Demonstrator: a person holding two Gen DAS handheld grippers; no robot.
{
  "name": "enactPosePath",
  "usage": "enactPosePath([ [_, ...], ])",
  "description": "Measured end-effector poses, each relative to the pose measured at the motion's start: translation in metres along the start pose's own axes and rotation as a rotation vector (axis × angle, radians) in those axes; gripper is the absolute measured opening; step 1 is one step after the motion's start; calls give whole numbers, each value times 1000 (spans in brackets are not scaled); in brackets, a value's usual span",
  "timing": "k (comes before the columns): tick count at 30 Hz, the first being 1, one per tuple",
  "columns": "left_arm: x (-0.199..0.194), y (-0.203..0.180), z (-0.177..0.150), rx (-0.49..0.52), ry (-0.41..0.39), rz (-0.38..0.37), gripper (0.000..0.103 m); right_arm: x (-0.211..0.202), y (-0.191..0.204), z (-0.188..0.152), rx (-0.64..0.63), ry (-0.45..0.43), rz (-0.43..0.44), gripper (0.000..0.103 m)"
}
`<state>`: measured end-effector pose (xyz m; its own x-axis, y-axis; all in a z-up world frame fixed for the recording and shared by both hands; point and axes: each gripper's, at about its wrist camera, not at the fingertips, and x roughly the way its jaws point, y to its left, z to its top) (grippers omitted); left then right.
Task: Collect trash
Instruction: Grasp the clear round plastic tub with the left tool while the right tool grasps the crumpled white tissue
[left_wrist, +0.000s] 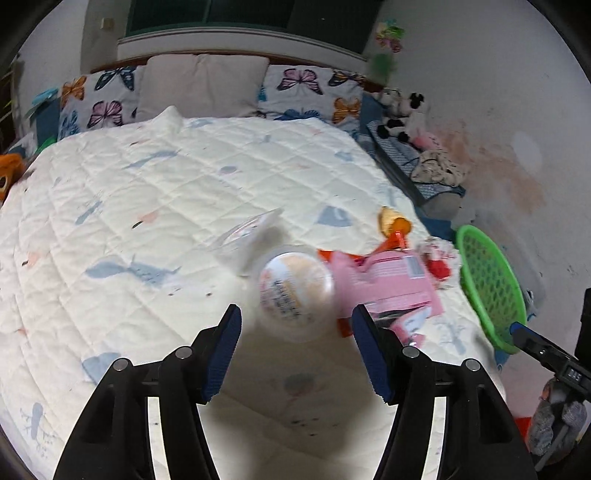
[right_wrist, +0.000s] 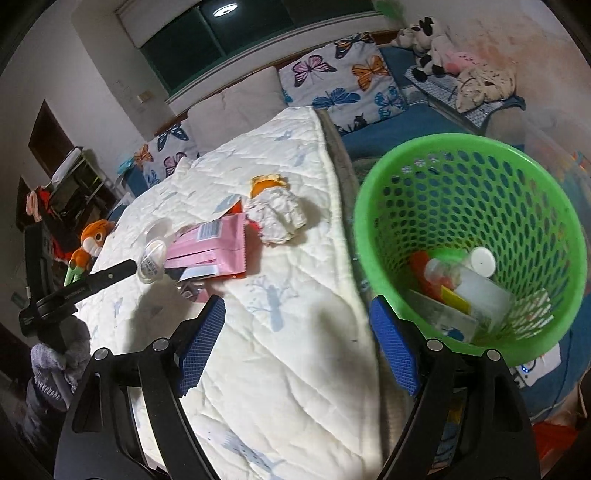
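two grippers work over the quilted white bed cover (left_wrist: 184, 192). the left gripper (left_wrist: 295, 326), jaws spread and pinching nothing, points at the small round clear plastic cup with a printed lid (left_wrist: 296, 286) at its twelve o'clock; it should probably straddle the cup squarely before squeezing. a flat pink foil wrapper (left_wrist: 395, 284) lies at the cup's three o'clock. the right gripper (right_wrist: 297, 321) hangs spread and empty. at its two o'clock the green perforated plastic basket (right_wrist: 406, 206) holds a white-capped bottle (right_wrist: 480, 262) and wrappers.
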<state>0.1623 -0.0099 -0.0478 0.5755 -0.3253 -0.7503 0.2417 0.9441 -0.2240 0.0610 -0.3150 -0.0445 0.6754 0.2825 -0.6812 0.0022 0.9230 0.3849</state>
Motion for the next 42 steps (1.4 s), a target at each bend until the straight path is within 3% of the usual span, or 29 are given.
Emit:
enactPosePath([
  [3,4,1,0,9,-1,2,75,5,7,1,-7,7,8,81],
  [6,7,-4,-2,45,0,16,75,7,10,1,-11,12,13,81],
  [11,21,-13,-2,128,16,71,75,10,13,2,-17,18,13,81],
  [19,35,-14,0,164,39,89,74,19,18,9,-32,28,21,81],
  [25,36,-16,-1,179,36,61,62,31,25,17,-55,36,21,81],
  [42,10,-5,-3,126,-7,22,61,82,17,56,-42,36,-25,81],
])
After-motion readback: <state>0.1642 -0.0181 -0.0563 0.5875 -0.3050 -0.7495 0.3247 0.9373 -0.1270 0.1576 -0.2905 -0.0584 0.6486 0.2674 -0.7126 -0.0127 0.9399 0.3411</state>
